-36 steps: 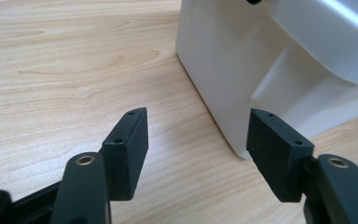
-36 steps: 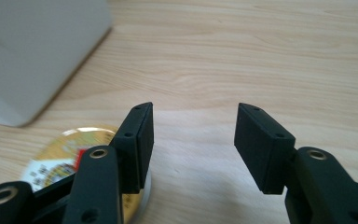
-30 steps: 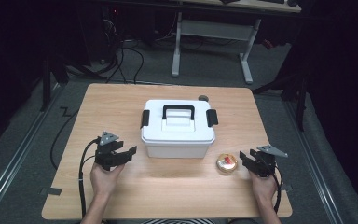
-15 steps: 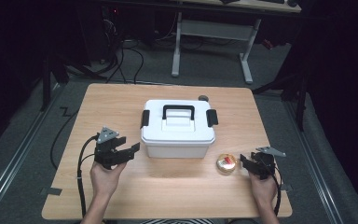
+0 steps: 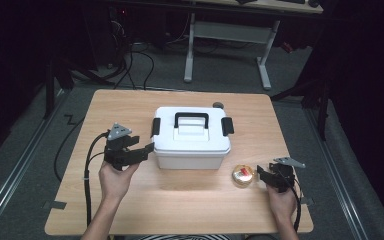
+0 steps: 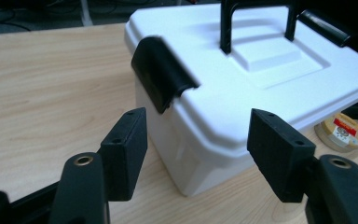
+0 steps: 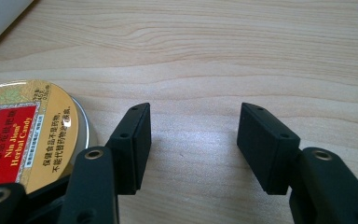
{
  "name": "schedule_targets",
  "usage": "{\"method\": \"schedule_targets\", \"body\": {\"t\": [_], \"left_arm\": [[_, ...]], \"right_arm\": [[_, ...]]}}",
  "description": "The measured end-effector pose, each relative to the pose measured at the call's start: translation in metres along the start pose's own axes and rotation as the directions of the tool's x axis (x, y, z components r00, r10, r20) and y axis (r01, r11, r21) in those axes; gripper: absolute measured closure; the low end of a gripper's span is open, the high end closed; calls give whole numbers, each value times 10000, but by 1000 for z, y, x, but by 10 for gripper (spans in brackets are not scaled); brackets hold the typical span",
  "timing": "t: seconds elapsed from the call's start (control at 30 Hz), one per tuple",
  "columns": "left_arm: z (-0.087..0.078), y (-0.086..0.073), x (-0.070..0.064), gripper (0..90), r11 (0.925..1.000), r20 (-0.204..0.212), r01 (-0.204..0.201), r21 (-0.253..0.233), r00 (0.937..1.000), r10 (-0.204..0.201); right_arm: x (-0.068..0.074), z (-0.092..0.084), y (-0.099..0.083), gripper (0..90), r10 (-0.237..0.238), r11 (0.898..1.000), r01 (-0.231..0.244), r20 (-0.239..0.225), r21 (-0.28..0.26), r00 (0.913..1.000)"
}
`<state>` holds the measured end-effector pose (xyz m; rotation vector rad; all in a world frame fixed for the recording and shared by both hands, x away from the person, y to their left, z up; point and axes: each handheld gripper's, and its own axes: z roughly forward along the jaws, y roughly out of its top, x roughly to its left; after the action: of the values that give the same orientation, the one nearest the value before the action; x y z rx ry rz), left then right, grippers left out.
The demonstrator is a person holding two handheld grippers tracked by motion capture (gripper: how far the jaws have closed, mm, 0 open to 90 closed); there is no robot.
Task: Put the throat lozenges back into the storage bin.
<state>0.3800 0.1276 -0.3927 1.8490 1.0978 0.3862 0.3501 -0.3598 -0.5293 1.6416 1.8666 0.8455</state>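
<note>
Two grippers (image 5: 147, 148) (image 5: 260, 174), one box (image 5: 192, 145), one tin (image 5: 243, 175)

The box (image 5: 192, 142) stood at the centre of the worktop (image 5: 180, 205). The tin (image 5: 243, 175) lay just beside its front right corner, between it and the right gripper (image 5: 262, 175).

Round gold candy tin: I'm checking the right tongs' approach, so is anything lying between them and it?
Nothing visible: the round gold candy tin lies on bare wooden table just beside the open right tongs.
</note>
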Motion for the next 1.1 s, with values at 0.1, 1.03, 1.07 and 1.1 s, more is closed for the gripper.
{"method": "schedule_targets", "body": {"t": [0.1,1.03,1.07,1.1], "left_arm": [[1,12,-5,384,9998,132,-152,-92,9998,153],[86,68,-30,492,9885,-165,-681,1350,9973,709],[87,68,-29,499,9889,-187,-612,1353,9978,643],[89,67,-28,507,9888,-221,-566,1382,9979,602]], "right_arm": [[0,0,0,443,11,10000,-11,-29,2,10000],[-4,-1,0,417,277,9996,-279,-357,-42,9990],[-4,-1,0,416,260,9996,-262,-371,-54,9990],[-4,-1,0,415,270,9996,-271,-381,-33,9989]]}}
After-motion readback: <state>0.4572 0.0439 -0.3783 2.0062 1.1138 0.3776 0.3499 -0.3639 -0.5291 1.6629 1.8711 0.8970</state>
